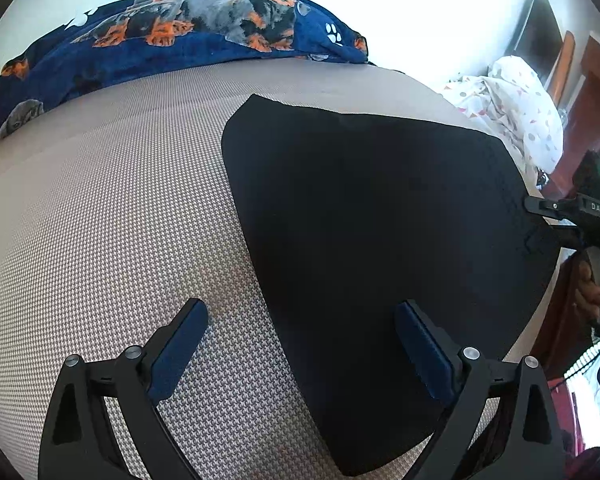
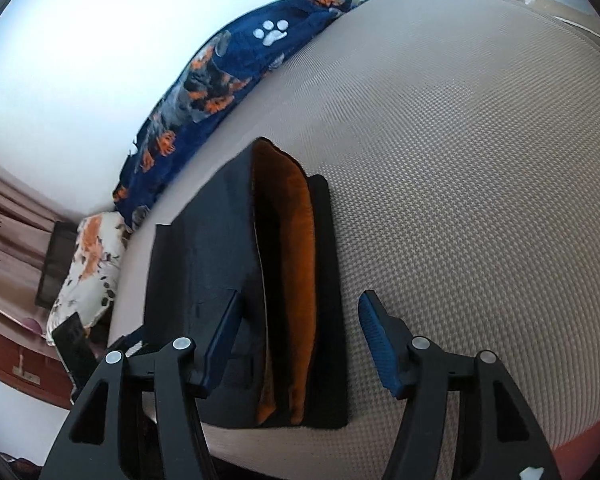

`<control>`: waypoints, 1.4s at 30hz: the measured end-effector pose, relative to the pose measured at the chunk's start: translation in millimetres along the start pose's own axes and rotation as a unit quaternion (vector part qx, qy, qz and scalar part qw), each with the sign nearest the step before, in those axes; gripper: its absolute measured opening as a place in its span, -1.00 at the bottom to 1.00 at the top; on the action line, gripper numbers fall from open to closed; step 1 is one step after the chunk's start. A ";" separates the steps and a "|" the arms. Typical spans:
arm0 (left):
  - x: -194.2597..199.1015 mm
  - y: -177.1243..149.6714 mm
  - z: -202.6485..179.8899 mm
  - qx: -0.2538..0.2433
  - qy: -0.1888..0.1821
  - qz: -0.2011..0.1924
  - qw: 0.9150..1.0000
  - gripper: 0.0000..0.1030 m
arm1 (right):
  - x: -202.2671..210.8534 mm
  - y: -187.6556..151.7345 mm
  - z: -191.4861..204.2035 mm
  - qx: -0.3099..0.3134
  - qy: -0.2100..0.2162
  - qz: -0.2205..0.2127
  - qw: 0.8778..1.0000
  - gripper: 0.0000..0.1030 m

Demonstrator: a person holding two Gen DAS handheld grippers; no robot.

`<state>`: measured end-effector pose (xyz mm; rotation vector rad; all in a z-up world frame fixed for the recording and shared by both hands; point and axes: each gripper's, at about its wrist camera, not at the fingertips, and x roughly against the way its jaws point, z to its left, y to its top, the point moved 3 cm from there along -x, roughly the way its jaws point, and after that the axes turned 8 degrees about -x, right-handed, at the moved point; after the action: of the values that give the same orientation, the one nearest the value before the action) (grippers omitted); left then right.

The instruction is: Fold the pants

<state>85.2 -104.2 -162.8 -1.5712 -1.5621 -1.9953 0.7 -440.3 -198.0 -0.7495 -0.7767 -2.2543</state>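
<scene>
The black pants lie folded flat on the beige houndstooth bed. My left gripper is open, hovering over the pants' near left edge, one finger over the bed and one over the cloth. In the right wrist view the pants show stacked folded layers with an orange-brown lining at the open edge. My right gripper is open and straddles that edge from above. The right gripper also shows in the left wrist view, at the pants' far right edge, hand-held.
A blue dog-print blanket lies along the bed's far edge by the wall. A white patterned bundle sits at the far right corner. A floral pillow lies off the bed's left side. Wooden furniture stands beyond.
</scene>
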 end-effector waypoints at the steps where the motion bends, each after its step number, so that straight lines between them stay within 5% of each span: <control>1: -0.4 0.7 0.1 0.000 0.001 0.001 1.000 0.86 | -2.1 1.4 -0.4 0.002 0.000 0.003 1.000 0.13; 19: -5.3 7.7 -3.1 -0.002 0.001 0.015 1.000 0.89 | -22.2 1.5 21.4 0.076 -0.009 0.080 0.994 0.30; 30: -4.8 15.7 4.8 0.013 -0.132 0.043 0.990 0.89 | -21.9 10.7 5.6 0.038 0.062 0.144 0.987 0.30; 38: -11.0 25.2 24.2 0.077 -0.270 0.078 0.957 0.88 | -22.1 12.6 -3.2 0.028 0.121 0.172 0.977 0.30; 40: -17.2 25.4 25.4 0.101 -0.337 0.100 0.931 0.88 | -23.1 12.9 -1.6 0.032 0.132 0.179 0.975 0.31; 42: -21.0 29.7 24.4 0.105 -0.353 0.107 0.924 0.88 | -22.1 12.5 -2.1 0.035 0.137 0.183 0.973 0.31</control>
<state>128.8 -107.6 -163.4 -2.3877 -1.6315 -1.1421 23.1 -441.3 -210.2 -0.4874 -0.5328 -1.9313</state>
